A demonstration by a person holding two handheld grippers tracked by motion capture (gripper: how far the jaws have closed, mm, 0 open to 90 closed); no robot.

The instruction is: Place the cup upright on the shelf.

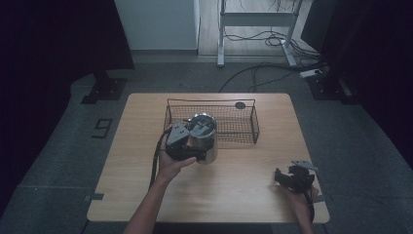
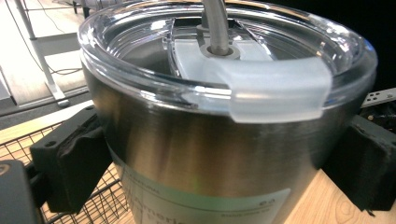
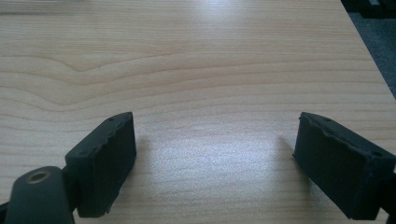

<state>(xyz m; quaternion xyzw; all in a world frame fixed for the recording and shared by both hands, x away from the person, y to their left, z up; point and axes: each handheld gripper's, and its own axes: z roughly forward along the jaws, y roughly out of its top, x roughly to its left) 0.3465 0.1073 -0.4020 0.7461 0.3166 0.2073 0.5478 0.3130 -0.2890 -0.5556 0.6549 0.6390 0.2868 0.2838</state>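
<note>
A stainless steel tumbler (image 1: 204, 141) with a clear lid (image 2: 224, 60) and a straw through it stands upright at the front left corner of a wire basket (image 1: 243, 139). My left gripper (image 1: 187, 146) is shut on the tumbler (image 2: 205, 158); its black pads (image 2: 70, 161) press the steel wall on both sides, just under the lid. I cannot tell whether the tumbler rests on the table or hangs just above it. My right gripper (image 1: 281, 177) sits low over the table's front right corner; in the right gripper view the gripper (image 3: 215, 158) is open over bare wood.
The wooden table (image 1: 243, 185) holds the basket at the back centre, with a small dark round thing (image 1: 240, 105) behind it. Beyond the table, cables and a metal desk frame (image 1: 258, 19) lie on the grey floor. Dark curtains hang on both sides.
</note>
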